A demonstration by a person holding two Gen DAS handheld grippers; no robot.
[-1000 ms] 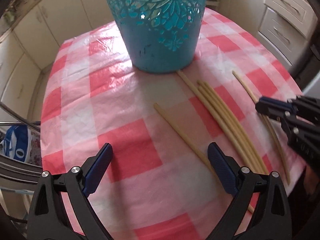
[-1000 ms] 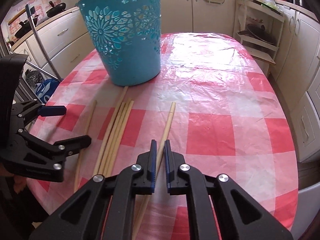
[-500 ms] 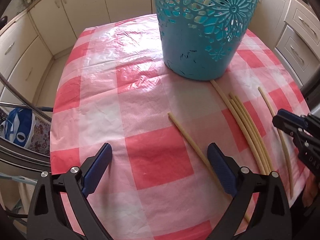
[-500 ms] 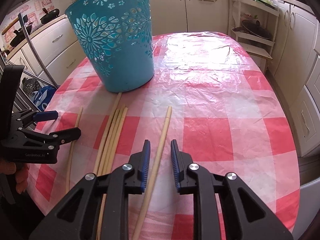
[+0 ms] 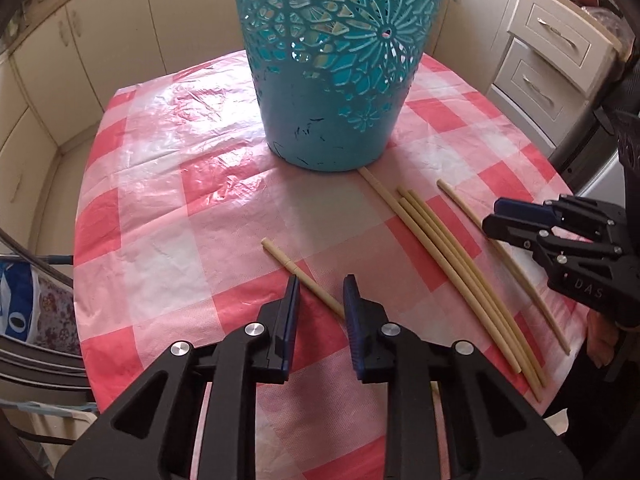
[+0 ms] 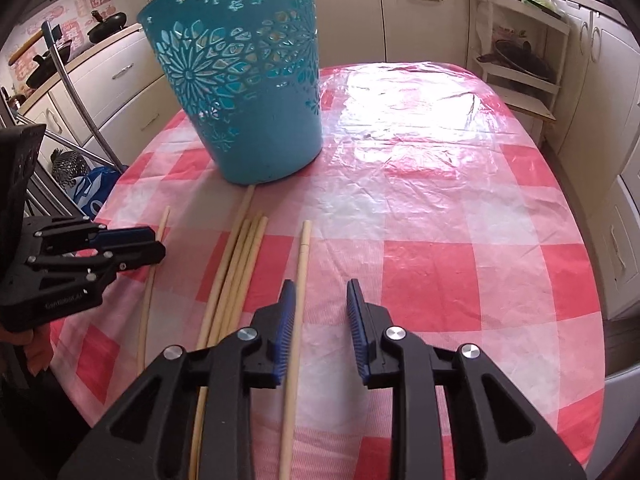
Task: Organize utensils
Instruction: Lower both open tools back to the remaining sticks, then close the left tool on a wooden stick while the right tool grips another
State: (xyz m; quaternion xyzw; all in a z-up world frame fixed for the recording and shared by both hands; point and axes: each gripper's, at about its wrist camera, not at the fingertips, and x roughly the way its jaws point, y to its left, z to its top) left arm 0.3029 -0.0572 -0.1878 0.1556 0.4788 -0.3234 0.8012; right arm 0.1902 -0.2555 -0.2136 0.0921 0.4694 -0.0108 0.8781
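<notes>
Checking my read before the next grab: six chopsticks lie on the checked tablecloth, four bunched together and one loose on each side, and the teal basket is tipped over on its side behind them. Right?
One thing is off: the teal basket stands upright on its base, not tipped over; the right wrist view shows its open rim on top. The rest holds: four bunched chopsticks and one loose chopstick each side, on the checked tablecloth.

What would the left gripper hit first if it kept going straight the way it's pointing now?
Most likely the single chopstick lying apart from the bundle: it runs diagonally into the gap of the left gripper, whose jaws have just been closing around it. Just beneath lies the checked tablecloth. Depth is hard to judge here.
</notes>
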